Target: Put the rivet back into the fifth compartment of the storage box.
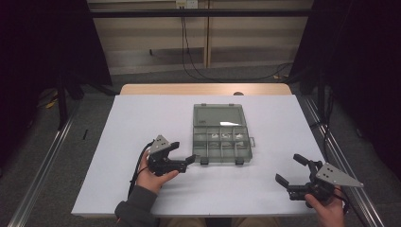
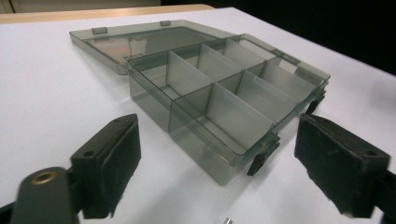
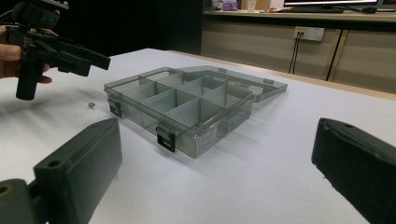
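Table brightly lit from above, surroundings dark; soft shadows; close foreground blurred.

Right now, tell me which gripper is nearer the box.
Left. The left gripper sits just off the box's front-left corner; the right gripper is well off to its front right.

A tiny metal piece (image 2: 227,220) beside the organiser box (image 2: 219,102) is cut by the frame edge, unidentifiable.

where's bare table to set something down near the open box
Free: the wide strip between the compartment box and the right gripper, and the table's far left. Crowded: the box's near-left corner, where the left gripper and a small metal piece sit.
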The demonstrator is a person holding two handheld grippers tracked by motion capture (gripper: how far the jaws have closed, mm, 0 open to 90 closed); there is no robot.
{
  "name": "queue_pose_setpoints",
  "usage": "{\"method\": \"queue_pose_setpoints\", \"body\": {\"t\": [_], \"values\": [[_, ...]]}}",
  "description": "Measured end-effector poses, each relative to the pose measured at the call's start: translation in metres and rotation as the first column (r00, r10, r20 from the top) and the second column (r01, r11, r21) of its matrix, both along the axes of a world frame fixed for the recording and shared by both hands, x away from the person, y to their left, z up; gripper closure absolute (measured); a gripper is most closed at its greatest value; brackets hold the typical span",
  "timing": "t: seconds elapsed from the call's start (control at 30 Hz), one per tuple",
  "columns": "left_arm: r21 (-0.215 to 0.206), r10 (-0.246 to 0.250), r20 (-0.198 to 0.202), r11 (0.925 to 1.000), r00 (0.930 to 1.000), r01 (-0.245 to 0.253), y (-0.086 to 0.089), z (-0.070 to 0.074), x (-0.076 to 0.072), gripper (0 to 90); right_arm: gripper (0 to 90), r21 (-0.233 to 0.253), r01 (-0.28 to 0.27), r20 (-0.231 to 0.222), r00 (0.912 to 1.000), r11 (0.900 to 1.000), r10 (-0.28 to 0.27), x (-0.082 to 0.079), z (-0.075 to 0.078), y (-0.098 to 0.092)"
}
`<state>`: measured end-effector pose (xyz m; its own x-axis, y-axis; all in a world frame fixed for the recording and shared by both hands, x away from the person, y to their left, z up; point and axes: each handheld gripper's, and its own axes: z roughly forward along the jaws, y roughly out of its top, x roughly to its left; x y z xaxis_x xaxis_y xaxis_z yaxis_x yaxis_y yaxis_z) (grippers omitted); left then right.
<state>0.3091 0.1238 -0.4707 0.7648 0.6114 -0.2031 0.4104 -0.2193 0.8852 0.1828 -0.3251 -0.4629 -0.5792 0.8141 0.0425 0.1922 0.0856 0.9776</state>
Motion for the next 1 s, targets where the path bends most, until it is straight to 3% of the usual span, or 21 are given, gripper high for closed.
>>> {"method": "queue_pose_setpoints", "body": {"t": [0.2,0.43,0.67,0.8,1.0], "values": [[0.023,0.003,0.008,0.9997,1.0000,-0.003,-0.0007,-0.0023,-0.0007,9.2,1.5,0.000,-0.002,0.000,1.0000,1.000,0.002,-0.0003,0.0002,0.0002],[0.041,-0.009,-0.003,0.9991,1.0000,0.009,-0.0001,-0.0047,-0.0014,6.4,1.6,-0.001,-0.002,0.001,1.0000,1.000,0.002,-0.0004,0.0002,-0.0004],[0.086,-0.028,-0.026,0.9959,0.9993,0.030,-0.0019,-0.0080,-0.0025,5.8,1.6,0.001,-0.001,0.000,1.0000,1.000,0.001,-0.0006,0.0003,-0.0002],[0.108,-0.026,-0.032,0.9938,0.9992,0.029,-0.0019,-0.0090,-0.0030,9.7,1.6,0.001,-0.002,0.000,1.0000,1.000,0.002,-0.0005,0.0004,0.0000],[0.128,-0.049,-0.062,0.9901,0.9969,0.057,-0.0012,-0.0104,-0.0045,27.4,1.6,0.003,-0.003,-0.001,1.0000,1.000,0.003,-0.0008,0.0005,0.0000]]}}
